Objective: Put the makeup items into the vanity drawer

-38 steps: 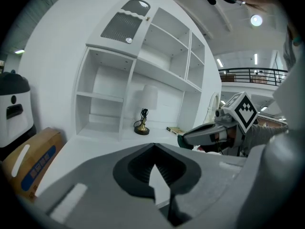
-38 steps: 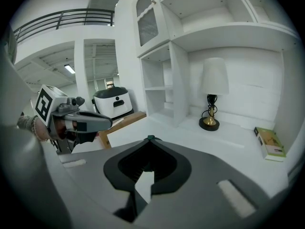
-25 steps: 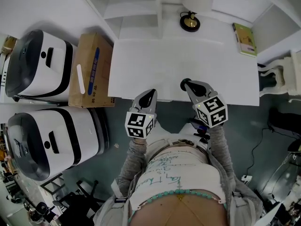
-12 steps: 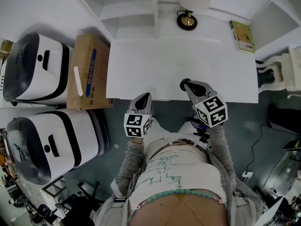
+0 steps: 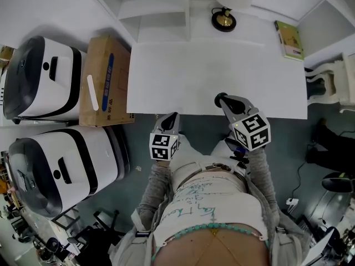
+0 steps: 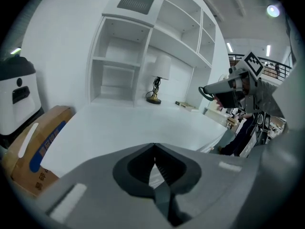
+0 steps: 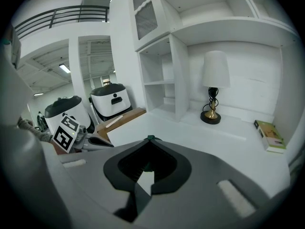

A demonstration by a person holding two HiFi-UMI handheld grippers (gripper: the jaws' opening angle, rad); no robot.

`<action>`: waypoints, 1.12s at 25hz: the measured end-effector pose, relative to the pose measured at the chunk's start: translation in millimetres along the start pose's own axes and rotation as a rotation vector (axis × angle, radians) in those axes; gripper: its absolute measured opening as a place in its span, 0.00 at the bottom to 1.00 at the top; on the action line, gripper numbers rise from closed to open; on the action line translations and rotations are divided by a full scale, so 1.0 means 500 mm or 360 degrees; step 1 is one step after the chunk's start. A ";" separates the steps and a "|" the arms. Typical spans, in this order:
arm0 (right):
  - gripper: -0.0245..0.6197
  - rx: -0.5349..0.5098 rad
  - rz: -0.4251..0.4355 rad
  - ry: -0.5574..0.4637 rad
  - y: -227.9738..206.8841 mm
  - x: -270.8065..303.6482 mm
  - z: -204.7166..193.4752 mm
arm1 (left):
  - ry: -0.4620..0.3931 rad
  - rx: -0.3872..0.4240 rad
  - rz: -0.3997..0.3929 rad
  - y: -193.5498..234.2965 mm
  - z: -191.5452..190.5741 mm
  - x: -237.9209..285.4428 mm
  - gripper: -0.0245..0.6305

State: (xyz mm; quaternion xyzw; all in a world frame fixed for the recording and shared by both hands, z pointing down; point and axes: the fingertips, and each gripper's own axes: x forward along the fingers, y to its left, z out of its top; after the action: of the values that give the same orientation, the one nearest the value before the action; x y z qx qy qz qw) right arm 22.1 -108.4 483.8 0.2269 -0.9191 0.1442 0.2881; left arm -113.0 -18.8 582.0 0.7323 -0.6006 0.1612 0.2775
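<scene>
The white vanity top point(image 5: 211, 76) lies bare in front of me, and no drawer shows in any view. My left gripper point(image 5: 171, 117) hangs just before the front edge, left of centre; its jaws meet at the tips point(image 6: 153, 146) with nothing between them. My right gripper point(image 5: 222, 100) is over the front edge, right of centre, shut on a small dark green item point(image 7: 150, 138) that peeks out at its tip. The left gripper view shows the right gripper point(image 6: 209, 90) from the side, with a dark loop at its tip. I cannot tell what the item is.
A black-and-gold lamp point(image 5: 224, 20) and a green book point(image 5: 288, 39) stand at the back of the top under white shelves. A cardboard box point(image 5: 105, 79) and two white-and-black appliances point(image 5: 44, 76) sit on the floor at left. A white chair point(image 5: 333, 85) stands at right.
My left gripper has sunk and drawn back from over the vanity top to just before its front edge. The right gripper has kept its place and its grip.
</scene>
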 end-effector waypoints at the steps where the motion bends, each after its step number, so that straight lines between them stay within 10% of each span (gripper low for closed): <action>1: 0.08 -0.0002 0.0002 0.0005 0.003 0.001 -0.002 | 0.0026 0.0006 -0.0004 0.004 -0.012 0.002 0.04; 28: 0.08 0.0082 -0.0124 0.0060 -0.019 -0.049 -0.063 | 0.0439 0.0009 0.0029 0.065 -0.216 0.095 0.12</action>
State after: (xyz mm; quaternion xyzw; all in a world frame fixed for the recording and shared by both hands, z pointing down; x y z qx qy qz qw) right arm 59.5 -95.9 495.6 0.2670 -0.8999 0.1608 0.3049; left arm -123.4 4.3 701.9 0.6984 -0.5629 0.2647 0.3539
